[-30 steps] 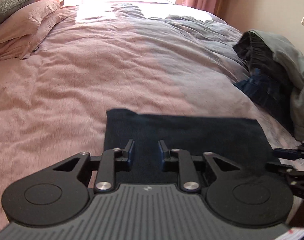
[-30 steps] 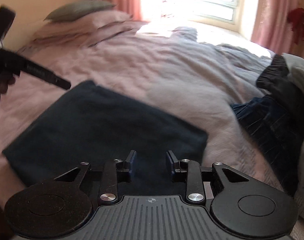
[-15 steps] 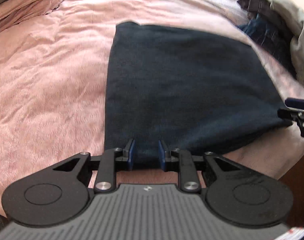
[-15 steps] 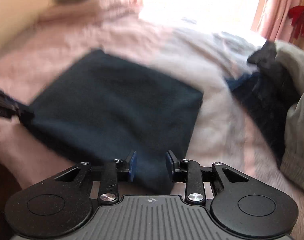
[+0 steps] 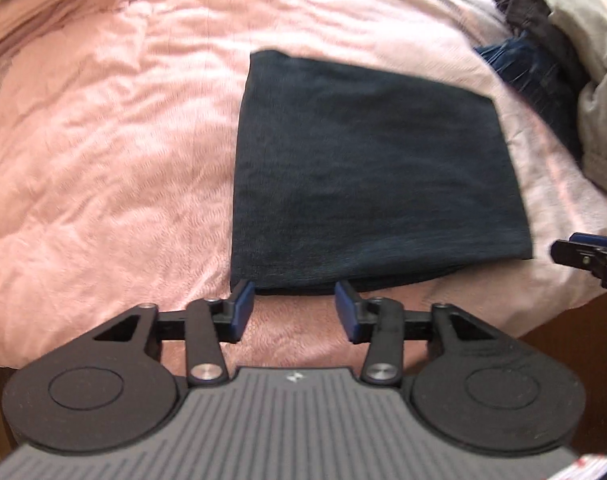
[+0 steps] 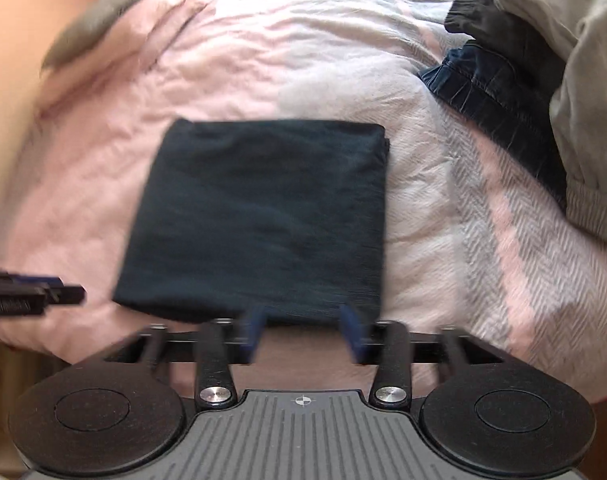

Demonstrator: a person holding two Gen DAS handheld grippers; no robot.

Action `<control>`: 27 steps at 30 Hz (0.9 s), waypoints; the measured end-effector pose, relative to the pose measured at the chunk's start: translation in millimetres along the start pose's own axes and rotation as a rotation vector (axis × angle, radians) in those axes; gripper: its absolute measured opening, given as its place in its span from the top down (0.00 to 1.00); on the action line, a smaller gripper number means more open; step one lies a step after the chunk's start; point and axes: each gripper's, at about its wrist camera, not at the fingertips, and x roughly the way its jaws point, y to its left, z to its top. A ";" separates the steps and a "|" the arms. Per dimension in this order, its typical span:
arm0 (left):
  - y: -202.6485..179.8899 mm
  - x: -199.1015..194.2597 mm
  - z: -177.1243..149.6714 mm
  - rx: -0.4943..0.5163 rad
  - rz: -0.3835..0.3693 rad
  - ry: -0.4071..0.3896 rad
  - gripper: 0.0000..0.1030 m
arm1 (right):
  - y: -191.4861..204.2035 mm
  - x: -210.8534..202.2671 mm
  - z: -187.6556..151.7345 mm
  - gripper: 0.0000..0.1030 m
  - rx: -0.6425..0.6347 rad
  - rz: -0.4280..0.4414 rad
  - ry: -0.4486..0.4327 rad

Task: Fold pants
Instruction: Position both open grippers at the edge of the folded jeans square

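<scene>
Both pairs of fingers stand spread apart and hold nothing. On my left gripper [image 5: 294, 306], the tips sit at the near edge of the folded pants [image 5: 367, 168], which lie flat as a dark rectangle just ahead of the tips; the left fingertip [image 5: 243, 296] is at the near left corner of the fabric. Whether the tips touch the fabric cannot be told. My right gripper [image 6: 303, 328] is blurred; its tips also stand at the near edge of the pants, toward the right corner. The pants rest on the pink bedspread [image 5: 103, 152], close to the near edge of the bed. A pile of other clothes [image 6: 535, 80] lies to the right, apart from the pants. Pillows [image 6: 99, 28] lie at the far left.
</scene>
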 end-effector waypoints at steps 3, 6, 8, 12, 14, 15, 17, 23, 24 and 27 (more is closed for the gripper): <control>-8.3 -25.1 -0.9 0.014 0.015 -0.026 0.54 | 5.3 -19.0 4.2 0.35 0.014 0.037 -0.016; -15.7 -42.5 -1.4 0.019 0.024 -0.034 0.54 | 12.2 -29.6 5.4 0.34 -0.012 0.034 -0.011; -19.9 -50.7 -1.1 0.025 0.018 -0.041 0.52 | 17.2 -34.9 4.7 0.34 -0.028 0.039 -0.013; -25.1 -60.8 -1.8 0.036 0.015 -0.054 0.50 | 22.1 -40.9 2.0 0.34 -0.046 0.049 -0.008; -27.5 -65.8 -2.3 0.037 0.011 -0.060 0.49 | 23.6 -43.1 1.4 0.34 -0.058 0.054 -0.013; -29.0 -67.4 -2.8 0.038 0.010 -0.062 0.49 | 24.6 -44.6 1.2 0.34 -0.064 0.054 -0.013; -30.1 -69.9 -3.9 0.041 0.008 -0.068 0.49 | 25.5 -46.8 0.9 0.34 -0.072 0.055 -0.015; -30.6 -75.7 -7.9 0.038 0.009 -0.073 0.49 | 25.4 -53.9 0.7 0.34 -0.080 0.055 -0.026; -30.3 -77.0 -8.4 0.038 0.010 -0.075 0.47 | 25.6 -55.8 1.0 0.34 -0.083 0.057 -0.028; -30.9 -80.6 -9.3 0.036 0.013 -0.084 0.46 | 26.0 -59.8 1.3 0.34 -0.089 0.059 -0.037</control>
